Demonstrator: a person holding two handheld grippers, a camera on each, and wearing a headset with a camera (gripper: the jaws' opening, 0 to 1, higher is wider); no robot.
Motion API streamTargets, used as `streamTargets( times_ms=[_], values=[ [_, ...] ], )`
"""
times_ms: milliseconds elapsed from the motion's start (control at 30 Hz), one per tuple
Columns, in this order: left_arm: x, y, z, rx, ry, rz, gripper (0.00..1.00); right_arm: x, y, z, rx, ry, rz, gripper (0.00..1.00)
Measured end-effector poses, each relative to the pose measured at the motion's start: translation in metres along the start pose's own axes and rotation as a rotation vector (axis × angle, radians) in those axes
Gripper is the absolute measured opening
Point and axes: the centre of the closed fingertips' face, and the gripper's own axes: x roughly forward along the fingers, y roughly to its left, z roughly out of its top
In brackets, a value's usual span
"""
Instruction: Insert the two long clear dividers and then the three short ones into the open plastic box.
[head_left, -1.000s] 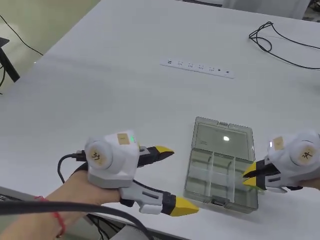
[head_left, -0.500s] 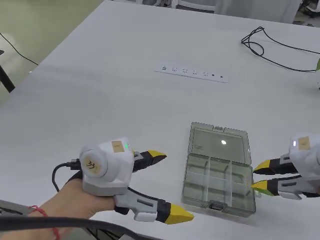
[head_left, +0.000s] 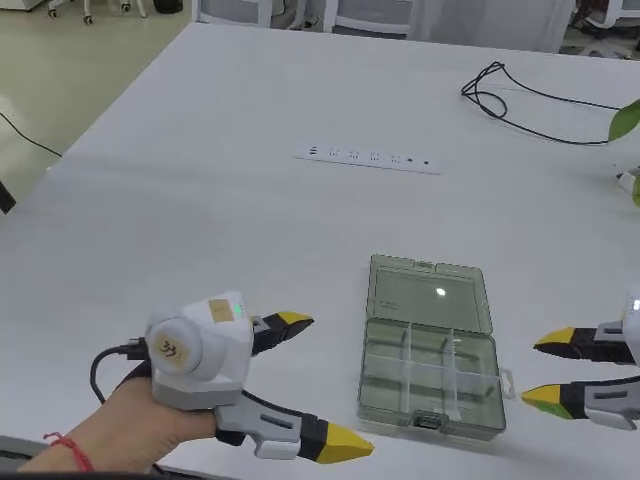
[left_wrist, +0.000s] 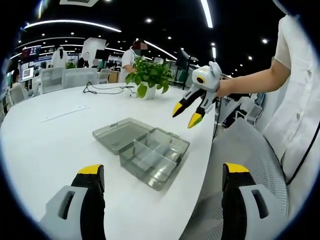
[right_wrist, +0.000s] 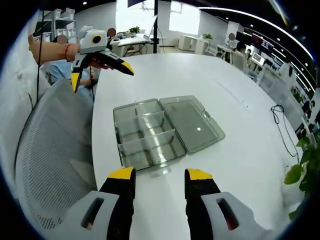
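On the white table (head_left: 200, 150) the open plastic box (head_left: 372, 360) lies near the person's edge. The left gripper (head_left: 330, 385), jaws spread wide, hangs left of it, and the right gripper (head_left: 540, 370), jaws apart and empty, hangs right of it. Inside the box, clear dividers (head_left: 407, 350) seem to be seated.

Looked steeply down from head height onto the table (head_left: 200, 180), open plastic box (head_left: 430, 365) near at 5 o'clock. Faced each other low across that shared box from the left gripper (head_left: 330, 385) and right gripper (head_left: 534, 370).
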Motion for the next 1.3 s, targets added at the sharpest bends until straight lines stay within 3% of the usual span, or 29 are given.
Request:
streamTargets(
  times_ms=[267,900,1100,1300],
  values=[
    [0.001,0.001,-0.003,0.007,0.016,-0.006,1.0,-0.004,0.001,-0.011,0.044,-0.01,-0.018,0.49],
    [0.002,0.004,-0.008,0.018,0.041,-0.012,1.0,-0.007,0.009,-0.012,0.085,-0.025,-0.025,0.62],
    [0.0,0.007,-0.012,0.025,0.053,-0.012,1.0,-0.009,0.011,-0.008,0.107,-0.062,-0.019,0.66],
    [-0.002,0.009,-0.016,0.03,0.069,-0.011,1.0,-0.009,0.011,-0.008,0.107,-0.09,-0.015,0.76]
  ],
)
